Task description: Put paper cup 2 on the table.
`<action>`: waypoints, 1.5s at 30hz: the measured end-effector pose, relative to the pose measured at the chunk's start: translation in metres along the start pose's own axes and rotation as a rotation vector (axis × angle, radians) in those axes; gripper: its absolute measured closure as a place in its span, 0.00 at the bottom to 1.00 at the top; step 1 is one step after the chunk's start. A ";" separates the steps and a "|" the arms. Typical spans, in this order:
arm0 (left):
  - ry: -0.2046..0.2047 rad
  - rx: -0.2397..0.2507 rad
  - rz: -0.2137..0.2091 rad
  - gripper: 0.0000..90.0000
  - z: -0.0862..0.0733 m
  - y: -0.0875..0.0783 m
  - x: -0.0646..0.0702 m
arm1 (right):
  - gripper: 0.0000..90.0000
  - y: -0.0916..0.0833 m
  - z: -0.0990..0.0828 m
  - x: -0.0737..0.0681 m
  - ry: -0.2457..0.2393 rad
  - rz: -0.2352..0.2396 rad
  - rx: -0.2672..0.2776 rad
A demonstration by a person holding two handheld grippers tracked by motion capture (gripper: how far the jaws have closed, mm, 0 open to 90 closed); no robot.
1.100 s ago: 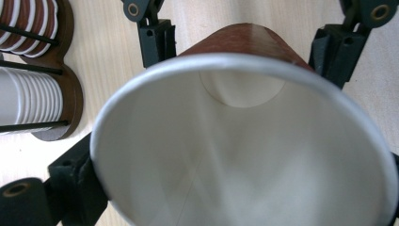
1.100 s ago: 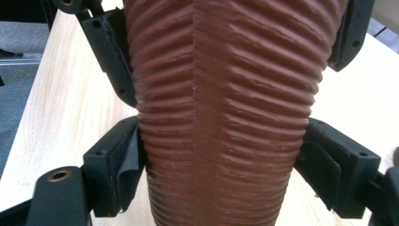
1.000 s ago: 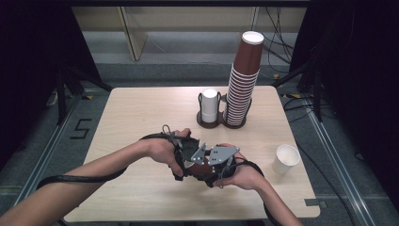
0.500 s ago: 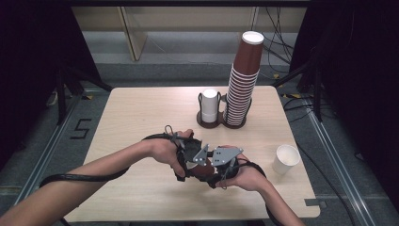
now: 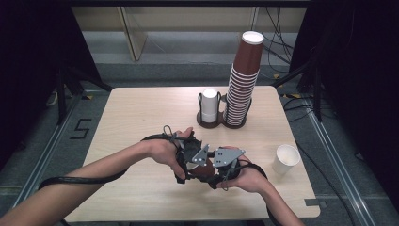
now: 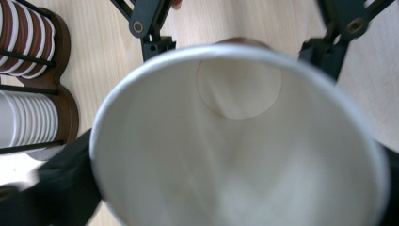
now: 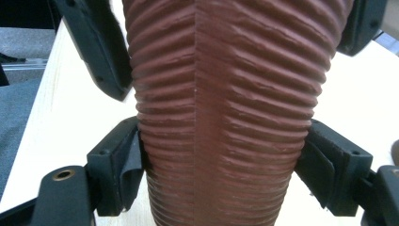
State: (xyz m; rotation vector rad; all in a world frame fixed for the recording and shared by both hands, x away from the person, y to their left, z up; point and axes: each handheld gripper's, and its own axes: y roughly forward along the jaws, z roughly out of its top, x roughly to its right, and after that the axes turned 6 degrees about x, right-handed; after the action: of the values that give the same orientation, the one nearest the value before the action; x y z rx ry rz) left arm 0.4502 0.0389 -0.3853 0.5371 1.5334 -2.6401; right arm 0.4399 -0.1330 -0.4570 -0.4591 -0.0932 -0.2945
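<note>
A brown ribbed paper cup (image 5: 205,170) with a white inside lies on its side between my two grippers, above the front middle of the table (image 5: 131,117). My right gripper (image 7: 226,174) is shut on the cup's (image 7: 226,117) narrow lower part, with a pad pressed to each side. My left gripper (image 6: 235,193) faces the cup's open mouth (image 6: 235,141). Its jaws have just been opening and now stand wide beside the rim. In the high view the left gripper (image 5: 187,162) comes in from the left and the right gripper (image 5: 212,168) from the right.
A tall stack of brown cups (image 5: 242,80) and a short stack of white cups (image 5: 210,106) stand in a double holder at the back middle. A single white cup (image 5: 286,158) stands upright near the table's right edge. Cables trail off towards the front left.
</note>
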 end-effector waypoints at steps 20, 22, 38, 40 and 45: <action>-0.115 0.132 0.104 0.00 -0.023 -0.026 0.001 | 0.25 -0.034 -0.023 0.002 0.103 -0.108 0.034; -0.162 0.164 0.141 0.00 -0.033 -0.029 0.003 | 0.25 -0.040 -0.026 0.003 0.133 -0.147 0.054; -0.735 0.434 0.680 0.01 -0.104 -0.019 0.048 | 0.24 -0.080 -0.051 0.006 0.270 -0.440 0.129; -0.802 0.464 0.755 0.01 -0.111 -0.016 0.056 | 0.24 -0.083 -0.054 0.004 0.307 -0.485 0.146; -0.848 0.542 0.828 0.01 -0.115 -0.021 0.063 | 0.24 -0.091 -0.058 0.006 0.322 -0.546 0.166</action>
State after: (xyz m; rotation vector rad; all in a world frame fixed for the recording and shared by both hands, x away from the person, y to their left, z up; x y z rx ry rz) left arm 0.4185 0.1562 -0.4397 -0.0057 0.2510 -2.0888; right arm 0.4194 -0.2379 -0.4692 -0.2085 0.0746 -0.8861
